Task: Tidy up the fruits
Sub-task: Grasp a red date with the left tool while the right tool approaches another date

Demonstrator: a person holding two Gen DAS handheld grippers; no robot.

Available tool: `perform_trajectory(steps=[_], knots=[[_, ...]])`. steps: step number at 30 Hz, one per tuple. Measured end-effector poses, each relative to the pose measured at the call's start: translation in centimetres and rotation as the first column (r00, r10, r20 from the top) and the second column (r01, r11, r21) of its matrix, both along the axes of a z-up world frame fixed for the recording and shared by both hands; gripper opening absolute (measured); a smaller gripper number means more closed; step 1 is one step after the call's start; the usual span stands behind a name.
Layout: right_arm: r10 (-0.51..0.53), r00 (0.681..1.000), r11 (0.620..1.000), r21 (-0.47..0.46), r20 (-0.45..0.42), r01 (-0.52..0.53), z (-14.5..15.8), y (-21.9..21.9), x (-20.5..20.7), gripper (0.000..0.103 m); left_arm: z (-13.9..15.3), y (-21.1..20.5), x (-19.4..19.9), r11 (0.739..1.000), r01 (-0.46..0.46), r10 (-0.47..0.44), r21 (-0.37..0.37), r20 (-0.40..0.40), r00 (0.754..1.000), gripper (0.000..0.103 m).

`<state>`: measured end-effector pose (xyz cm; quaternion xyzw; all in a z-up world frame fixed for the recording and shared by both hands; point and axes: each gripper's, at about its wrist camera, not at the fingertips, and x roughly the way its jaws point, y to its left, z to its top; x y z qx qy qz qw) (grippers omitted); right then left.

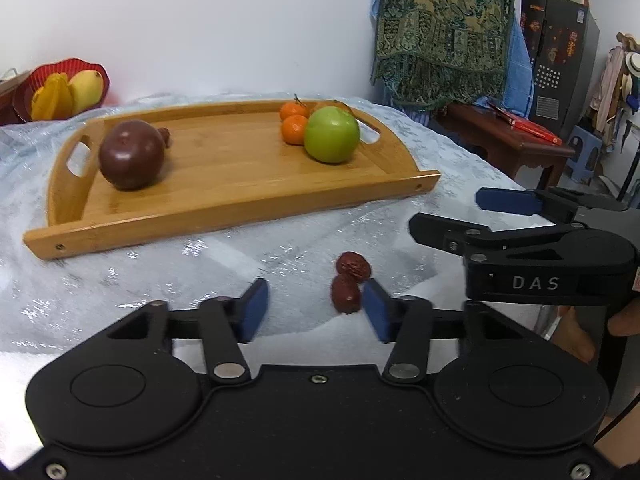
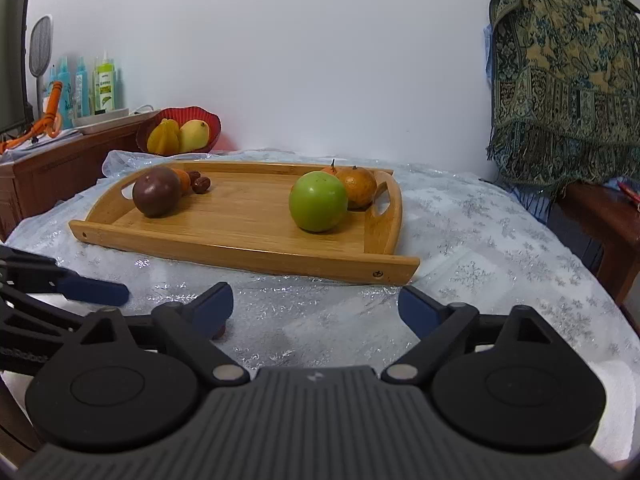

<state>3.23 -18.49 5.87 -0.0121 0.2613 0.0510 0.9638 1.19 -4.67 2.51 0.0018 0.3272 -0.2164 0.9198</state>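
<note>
One word, "DAS", marks the unclenched right tool (image 1: 448,212); left tool (image 1: 316,308) stands released beside two dates (image 1: 347,282).

You've got two wrinkled red dates (image 1: 348,282) on the surface, touching each other, off the wooden tray (image 1: 224,216). On the tray: dark purple round fruit (image 1: 131,155) at the left end with more dates (image 2: 200,182) behind it, green apple (image 1: 331,134) and small oranges (image 1: 294,120) at the right end.
</note>
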Motion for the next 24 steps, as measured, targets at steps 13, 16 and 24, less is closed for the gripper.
perform_trajectory(steps=[13, 16, 24], knots=[[0.014, 1.0, 0.999, 0.038, -0.028, -0.013, -0.7, 0.3, 0.1, 0.076, -1.1, -1.6, 1.0, 1.0, 0.012, -0.013, -0.023, -0.054, 0.998, 0.018], [0.015, 1.0, 0.998, 0.065, -0.028, -0.013, -0.8, 0.2, 0.2, 0.076, -1.4, -2.1, 1.4, 1.0, 0.006, -0.007, -0.015, -0.048, 0.999, 0.018], [0.022, 1.0, 0.997, 0.071, -0.008, -0.021, -0.8, 0.8, 0.2, 0.076, -1.5, -2.0, 1.0, 0.999, -0.045, 0.045, 0.023, 0.012, 0.999, 0.018]])
